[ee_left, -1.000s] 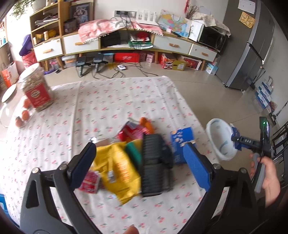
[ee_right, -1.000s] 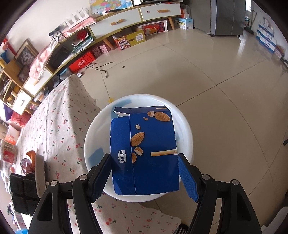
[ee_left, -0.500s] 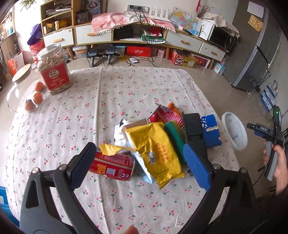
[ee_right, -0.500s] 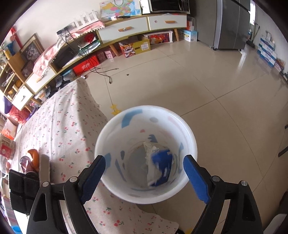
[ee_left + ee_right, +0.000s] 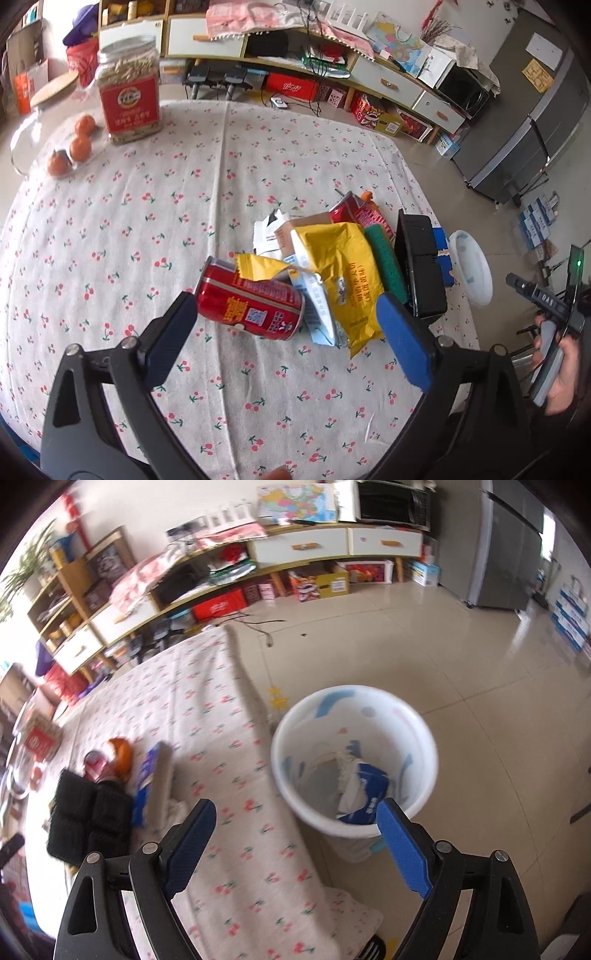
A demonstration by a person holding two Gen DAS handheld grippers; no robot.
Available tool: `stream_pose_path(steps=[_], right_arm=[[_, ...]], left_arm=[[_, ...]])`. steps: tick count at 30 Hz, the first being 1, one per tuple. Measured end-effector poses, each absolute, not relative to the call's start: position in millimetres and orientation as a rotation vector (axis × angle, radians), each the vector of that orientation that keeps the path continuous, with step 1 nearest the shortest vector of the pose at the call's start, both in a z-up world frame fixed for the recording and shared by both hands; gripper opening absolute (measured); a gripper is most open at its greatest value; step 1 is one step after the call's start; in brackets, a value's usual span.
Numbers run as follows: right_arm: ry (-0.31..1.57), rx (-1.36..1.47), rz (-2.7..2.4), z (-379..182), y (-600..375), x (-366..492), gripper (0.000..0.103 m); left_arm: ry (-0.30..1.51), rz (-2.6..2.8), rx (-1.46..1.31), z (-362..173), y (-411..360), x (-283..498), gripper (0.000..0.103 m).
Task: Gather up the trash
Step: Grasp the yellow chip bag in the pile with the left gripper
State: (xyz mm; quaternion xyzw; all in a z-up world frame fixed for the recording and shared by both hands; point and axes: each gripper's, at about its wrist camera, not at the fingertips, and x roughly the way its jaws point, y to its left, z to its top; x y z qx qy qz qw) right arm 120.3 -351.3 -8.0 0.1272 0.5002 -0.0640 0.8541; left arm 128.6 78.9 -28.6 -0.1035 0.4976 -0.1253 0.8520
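Left gripper [image 5: 286, 334]: wide open, empty, above red can [image 5: 251, 304].
Right gripper [image 5: 295, 840]: wide open, empty, beside white bin [image 5: 295, 716].

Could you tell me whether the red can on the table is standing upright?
No, the red can lies on its side on the tablecloth, beside the yellow wrapper.

Table w/ cherry cloth [image 5: 147, 229]: trash pile [image 5: 332, 266] nr right edge; jar [image 5: 129, 99], oranges [image 5: 70, 151] far-left corner.
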Motion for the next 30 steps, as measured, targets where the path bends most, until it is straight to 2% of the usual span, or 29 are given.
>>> stream_pose_path(steps=[4, 9, 14, 24, 30], right_arm=[[1.061, 0.255, -0.087, -9.1, -329.7, 118.4, 0.09], [1.069, 0.26, -0.047, -11.6, -315.7, 122.3, 0.09], [1.08, 0.257, -0.042, -15.1, -310.5, 126.1, 0.09], [1.089, 0.234, -0.013, -16.6, -298.9, 127.4, 0.09], [1.095, 0.229, -0.006, -18.2, -295.4, 127.9, 0.09]], left_arm=[[1.101, -0.293, -0.338, -37.9, 91.8, 134.1, 0.097], [1.087, -0.332, -0.355, -37.7, 83.7, 137.5, 0.097], [1.067, -0.402, -0.328, -36.3, 68.6, 151.0, 0.076], [1.109, -0.414, -0.247, -49.7, 52.7, 167.2, 0.075], [1.123, -0.393, -0.166, -55.6, 41.4, 166.0, 0.042]])
